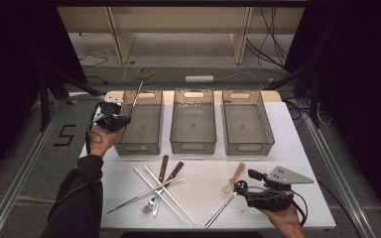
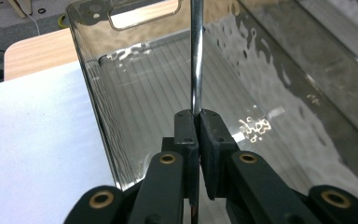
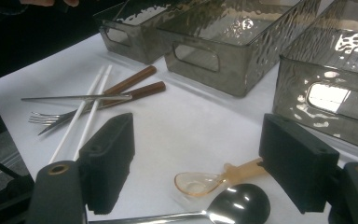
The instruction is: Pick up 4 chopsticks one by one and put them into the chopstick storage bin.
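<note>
The left gripper [image 2: 196, 122] is clenched on a thin metal rod [image 2: 196, 56] above the left bin [image 1: 140, 145], the right gripper [image 3: 196, 163] released over 2 spoons [image 3: 223, 186], and the smooth rod may slip down.

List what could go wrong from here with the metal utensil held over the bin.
The left tongs pinch only a thin, smooth metal utensil, so it may slip or swivel. It hangs close to the left bin wall and could catch the rim or fall outside. The open right tongs hover over the metal spoon and amber spoon and might nudge them.
</note>
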A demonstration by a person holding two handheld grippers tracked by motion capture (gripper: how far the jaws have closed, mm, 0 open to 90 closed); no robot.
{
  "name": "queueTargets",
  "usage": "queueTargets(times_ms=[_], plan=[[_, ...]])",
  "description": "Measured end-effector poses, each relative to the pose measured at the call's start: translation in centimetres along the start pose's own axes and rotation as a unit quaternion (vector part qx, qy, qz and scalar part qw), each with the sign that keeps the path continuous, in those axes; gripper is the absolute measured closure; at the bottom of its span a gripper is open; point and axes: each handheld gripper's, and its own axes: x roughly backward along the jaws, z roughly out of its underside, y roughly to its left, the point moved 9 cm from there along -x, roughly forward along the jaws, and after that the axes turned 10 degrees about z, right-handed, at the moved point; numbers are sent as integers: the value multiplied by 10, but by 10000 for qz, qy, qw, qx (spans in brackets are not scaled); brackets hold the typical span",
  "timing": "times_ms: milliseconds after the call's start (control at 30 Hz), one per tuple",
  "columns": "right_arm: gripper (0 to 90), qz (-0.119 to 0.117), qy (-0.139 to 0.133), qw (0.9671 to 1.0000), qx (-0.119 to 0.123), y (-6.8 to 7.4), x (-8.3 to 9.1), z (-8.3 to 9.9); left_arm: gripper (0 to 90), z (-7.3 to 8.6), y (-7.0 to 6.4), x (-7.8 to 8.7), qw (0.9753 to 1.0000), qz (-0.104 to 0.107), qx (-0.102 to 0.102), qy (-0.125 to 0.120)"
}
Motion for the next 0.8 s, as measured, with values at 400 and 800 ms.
queueTargets(times_ms=[400,800], plan=[[276,-5,12,10000,-2,0,-1,0,814,8,3,-6,9998,-74,130,111],[276,7,-1,10000,-13,0,0,0,418,9,-38,23,9982,569,-36,194]])
